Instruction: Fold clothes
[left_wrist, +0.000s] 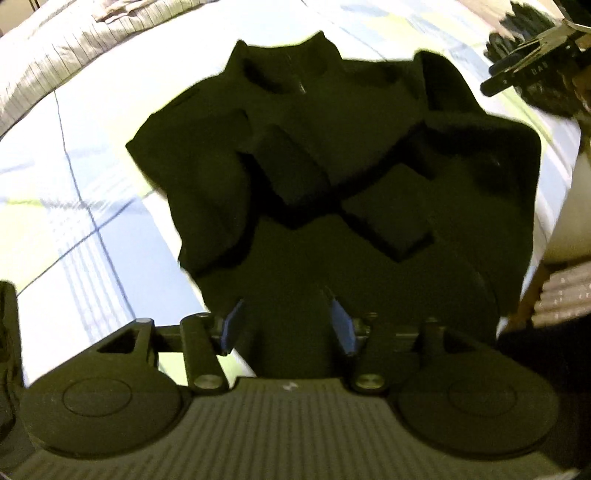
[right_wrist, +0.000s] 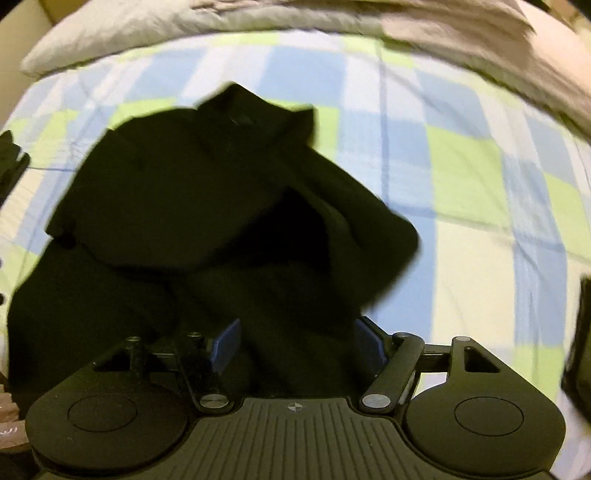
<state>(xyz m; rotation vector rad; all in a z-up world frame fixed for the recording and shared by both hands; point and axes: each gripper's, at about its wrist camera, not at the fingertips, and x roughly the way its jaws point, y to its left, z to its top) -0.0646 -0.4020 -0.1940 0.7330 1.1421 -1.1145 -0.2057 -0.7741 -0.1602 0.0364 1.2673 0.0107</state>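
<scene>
Both tongs, left and right, hang parted and empty above the black sweater on the checked bedspread.

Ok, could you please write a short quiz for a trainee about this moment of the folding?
1. True or false: both sleeves of the black sweater lie folded across its chest.
2. What does the left gripper hold? A) a sleeve B) the collar C) nothing
3. What pattern has the bedsheet under the sweater?

Key: 1 true. 2 C; its jaws stand open above the hem, like the right gripper. 3 blue, green and white checks.
</scene>
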